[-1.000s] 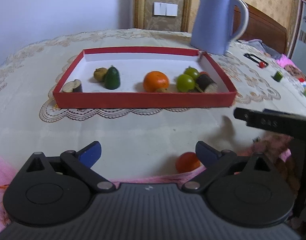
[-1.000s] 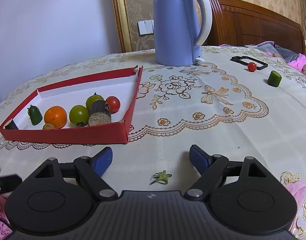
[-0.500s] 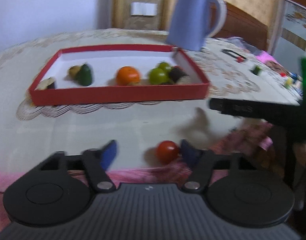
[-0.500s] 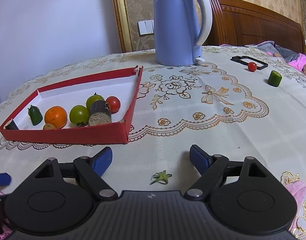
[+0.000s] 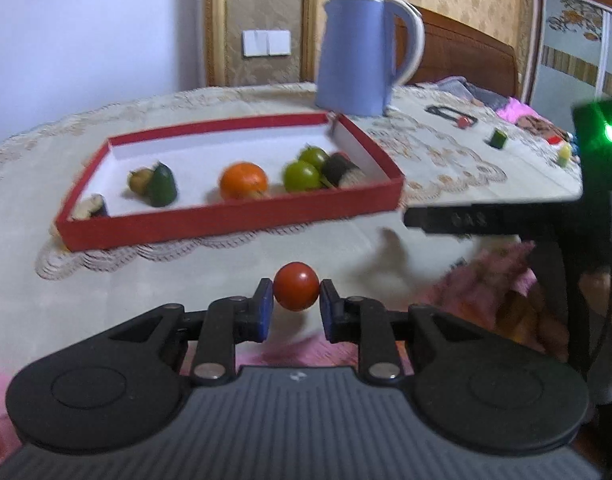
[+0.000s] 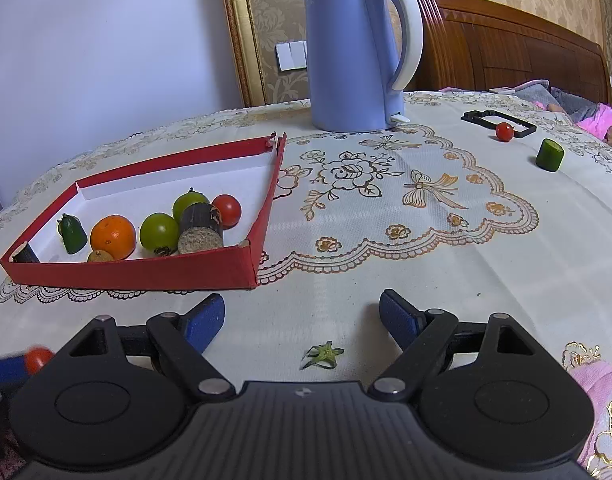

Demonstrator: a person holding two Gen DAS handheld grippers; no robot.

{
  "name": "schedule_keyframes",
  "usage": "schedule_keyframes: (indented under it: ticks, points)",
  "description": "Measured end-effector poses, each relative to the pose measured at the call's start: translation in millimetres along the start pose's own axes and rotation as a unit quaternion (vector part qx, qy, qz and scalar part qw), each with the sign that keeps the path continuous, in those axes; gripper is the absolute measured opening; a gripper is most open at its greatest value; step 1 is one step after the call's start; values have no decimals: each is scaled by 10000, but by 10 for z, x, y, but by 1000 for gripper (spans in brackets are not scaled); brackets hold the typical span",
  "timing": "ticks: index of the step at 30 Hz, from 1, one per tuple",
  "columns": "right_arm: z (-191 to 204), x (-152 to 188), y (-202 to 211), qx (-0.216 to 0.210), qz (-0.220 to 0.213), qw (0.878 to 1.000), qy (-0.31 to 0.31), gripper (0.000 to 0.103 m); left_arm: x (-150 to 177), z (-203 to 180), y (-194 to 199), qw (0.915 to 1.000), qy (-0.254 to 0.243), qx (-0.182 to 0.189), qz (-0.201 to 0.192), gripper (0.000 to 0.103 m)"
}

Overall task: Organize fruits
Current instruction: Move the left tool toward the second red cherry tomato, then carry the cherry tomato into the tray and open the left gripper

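Tomato (image 5: 296, 286) sits pinched between the left gripper (image 5: 294, 307) pads, raised near the red tray (image 5: 234, 222) that holds the other fruit, seemingly to join it, while the right gripper (image 6: 302, 316) waits wide open, empty.

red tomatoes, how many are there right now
3: one red tomato clamped in the left gripper, one in the red tray by its right wall, one far right by the black frame.
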State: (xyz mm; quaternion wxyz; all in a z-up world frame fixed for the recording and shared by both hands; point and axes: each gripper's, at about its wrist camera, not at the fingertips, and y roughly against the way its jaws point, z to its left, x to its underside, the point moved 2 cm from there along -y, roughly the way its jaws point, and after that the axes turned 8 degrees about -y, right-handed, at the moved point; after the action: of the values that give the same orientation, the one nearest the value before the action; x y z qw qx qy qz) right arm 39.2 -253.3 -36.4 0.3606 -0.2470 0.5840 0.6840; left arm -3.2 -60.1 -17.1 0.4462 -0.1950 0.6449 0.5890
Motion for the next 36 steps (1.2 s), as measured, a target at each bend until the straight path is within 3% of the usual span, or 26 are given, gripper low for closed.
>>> schedule_keyframes:
  ticks: [8, 14, 23, 30, 36]
  points:
    - [11, 4, -3, 39, 10, 10000, 45, 85, -327, 372, -81, 9980, 239, -495, -314, 22]
    - [22, 7, -10, 53, 25, 9999, 83, 86, -625, 645, -425, 9951, 359, -819, -432, 22]
    - [23, 7, -10, 59, 27, 9999, 94, 86, -727, 798, -932, 9945, 404, -949, -204, 22]
    - [42, 10, -13, 112, 40, 9998, 164, 86, -775, 825, -1084, 9937, 380, -1026, -252, 22]
    - [75, 20, -26, 199, 61, 9994, 268, 86, -821, 801, -1350, 9943, 244, -1029, 105, 22]
